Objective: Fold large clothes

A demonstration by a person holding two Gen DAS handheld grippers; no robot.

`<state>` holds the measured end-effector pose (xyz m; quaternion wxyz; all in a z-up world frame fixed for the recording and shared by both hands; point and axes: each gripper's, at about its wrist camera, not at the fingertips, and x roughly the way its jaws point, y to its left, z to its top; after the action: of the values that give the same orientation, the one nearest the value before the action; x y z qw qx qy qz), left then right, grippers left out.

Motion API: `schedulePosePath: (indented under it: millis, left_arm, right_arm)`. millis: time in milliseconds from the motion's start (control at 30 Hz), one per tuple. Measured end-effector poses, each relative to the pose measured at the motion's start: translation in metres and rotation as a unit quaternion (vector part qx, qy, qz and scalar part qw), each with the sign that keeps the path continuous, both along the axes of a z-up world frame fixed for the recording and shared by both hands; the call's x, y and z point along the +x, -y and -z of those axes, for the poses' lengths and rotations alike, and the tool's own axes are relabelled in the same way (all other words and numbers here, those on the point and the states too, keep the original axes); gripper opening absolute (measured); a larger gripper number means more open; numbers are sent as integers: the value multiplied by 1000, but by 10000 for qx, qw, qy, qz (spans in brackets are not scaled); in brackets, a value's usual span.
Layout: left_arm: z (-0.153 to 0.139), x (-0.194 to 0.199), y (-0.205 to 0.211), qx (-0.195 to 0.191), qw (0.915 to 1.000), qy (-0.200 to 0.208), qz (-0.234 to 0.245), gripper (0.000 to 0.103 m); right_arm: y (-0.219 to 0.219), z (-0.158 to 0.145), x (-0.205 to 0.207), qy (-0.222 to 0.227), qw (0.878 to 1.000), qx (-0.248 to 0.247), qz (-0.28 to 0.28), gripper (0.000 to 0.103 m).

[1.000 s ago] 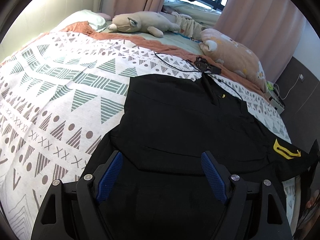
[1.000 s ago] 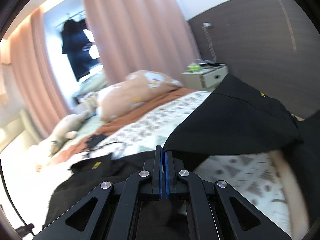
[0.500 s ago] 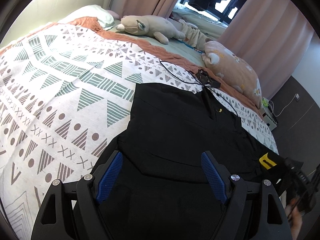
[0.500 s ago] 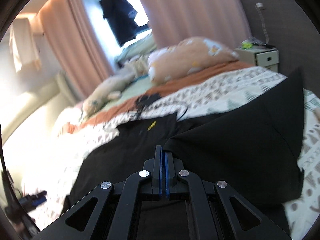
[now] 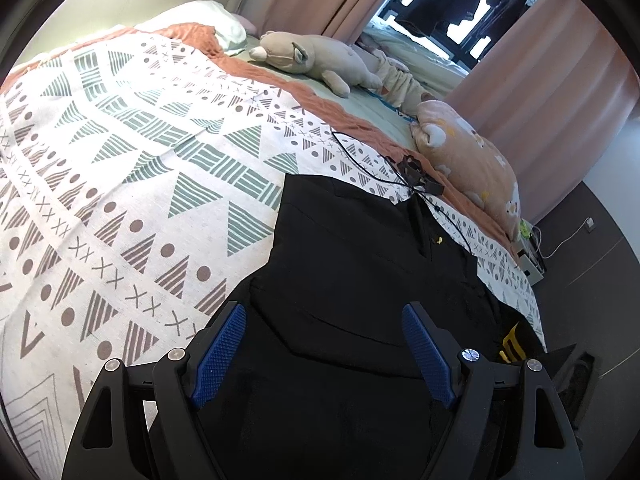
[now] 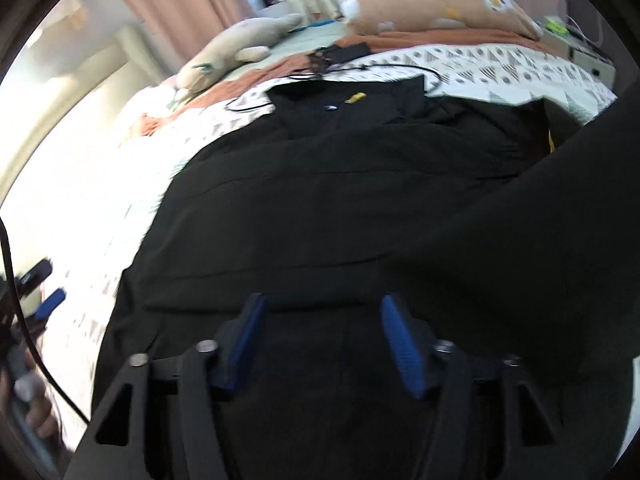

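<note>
- A large black garment (image 5: 360, 264) lies spread on the patterned bed cover, collar end toward 12 o'clock.
- One side (image 6: 540, 232) is folded inward from 3 o'clock.
- Yellow print (image 5: 510, 344) shows at its 4 o'clock edge.

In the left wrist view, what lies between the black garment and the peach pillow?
A tangle of black cable with a small black device lies there on the patterned bedspread.
</note>
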<state>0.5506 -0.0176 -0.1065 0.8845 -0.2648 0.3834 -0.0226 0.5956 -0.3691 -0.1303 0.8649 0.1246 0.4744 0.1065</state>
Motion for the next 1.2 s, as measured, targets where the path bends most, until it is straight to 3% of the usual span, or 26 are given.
schedulePosePath:
  millis: [167, 367, 467, 700, 867, 1100, 1167, 1200]
  left_arm:
    - [-2, -1, 3, 4, 10000, 12, 26, 81]
    - [-3, -1, 9, 159, 9999, 31, 58, 81]
    - [0, 1, 14, 208, 9998, -10, 78, 81]
    - [7, 6, 35, 642, 9977, -78, 191, 81]
    - [17, 11, 52, 853, 9957, -177, 312, 81]
    - [21, 13, 64, 1194, 9921, -175, 334, 81]
    - [22, 13, 63, 1178, 9923, -201, 338, 81]
    - [23, 13, 62, 1166, 9923, -220, 342, 81]
  right_arm:
    - [2, -46, -29, 565, 9981, -215, -84, 67]
    - [70, -61, -48, 787, 9898, -88, 1181, 67]
    - [125, -49, -68, 725, 9744, 467, 2078, 67]
    - [197, -31, -84, 629, 9475, 215, 3127, 65]
    - [231, 12, -78, 71, 9405, 273, 3387, 64]
    - [239, 53, -65, -450, 9446, 234, 3243, 64]
    - [238, 61, -62, -531, 9460, 277, 3186, 53]
    - [237, 63, -60, -543, 9473, 235, 3147, 36]
